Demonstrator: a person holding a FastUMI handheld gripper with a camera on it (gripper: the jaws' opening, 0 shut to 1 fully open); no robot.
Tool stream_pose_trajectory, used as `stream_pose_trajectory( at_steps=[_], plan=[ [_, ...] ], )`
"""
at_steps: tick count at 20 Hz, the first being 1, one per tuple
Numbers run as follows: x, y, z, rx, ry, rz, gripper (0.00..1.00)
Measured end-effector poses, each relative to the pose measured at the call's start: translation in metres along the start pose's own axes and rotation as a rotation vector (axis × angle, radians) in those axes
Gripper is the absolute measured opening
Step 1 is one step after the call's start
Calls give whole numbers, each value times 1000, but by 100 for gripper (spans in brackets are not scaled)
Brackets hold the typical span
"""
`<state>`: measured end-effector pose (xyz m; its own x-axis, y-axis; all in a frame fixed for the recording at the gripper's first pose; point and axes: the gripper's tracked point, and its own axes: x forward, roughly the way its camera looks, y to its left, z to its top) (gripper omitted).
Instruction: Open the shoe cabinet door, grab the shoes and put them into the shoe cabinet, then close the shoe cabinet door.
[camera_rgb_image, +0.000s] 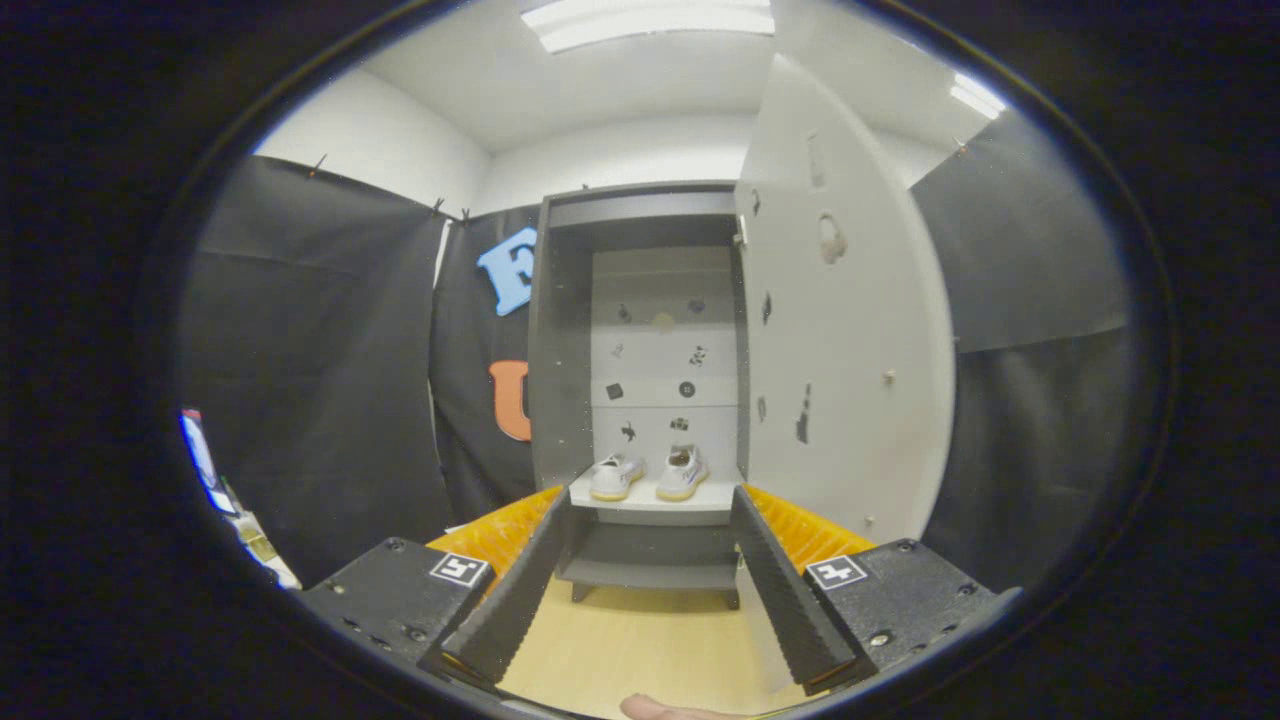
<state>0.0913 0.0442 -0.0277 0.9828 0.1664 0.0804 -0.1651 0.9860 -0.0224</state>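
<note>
Black cloth wall (320, 380) left of the jaws. Gripper (650, 505) fingers spread wide, pinching nothing, bare wood floor (640, 640) between them. Straight ahead beyond the fingertips: grey shoe cabinet (560, 380), tall, narrow, on short legs, white back panel with small dark stickers. Pair of shoes (650, 475) sits on its white shelf (650, 500), well beyond the jaws, between them in line of sight; white low sneakers, tan soles, heels toward the camera, side by side, not touching. Cabinet door (850, 350) swung open to the right of the jaws, pale inner face with a few marks and a small knob. A fingertip (665, 708) shows below the jaws.
</note>
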Motion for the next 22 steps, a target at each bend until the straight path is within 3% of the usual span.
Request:
stream_pose_trajectory(
  at_steps=[4, 8, 22],
  plan=[
    [-29, -43, 11, -53, -37, -26, 100],
    [-39, -93, 5, 19, 29, -16, 100],
    [-60, -261, 30, -35, 10, -282, 100]
  ],
)
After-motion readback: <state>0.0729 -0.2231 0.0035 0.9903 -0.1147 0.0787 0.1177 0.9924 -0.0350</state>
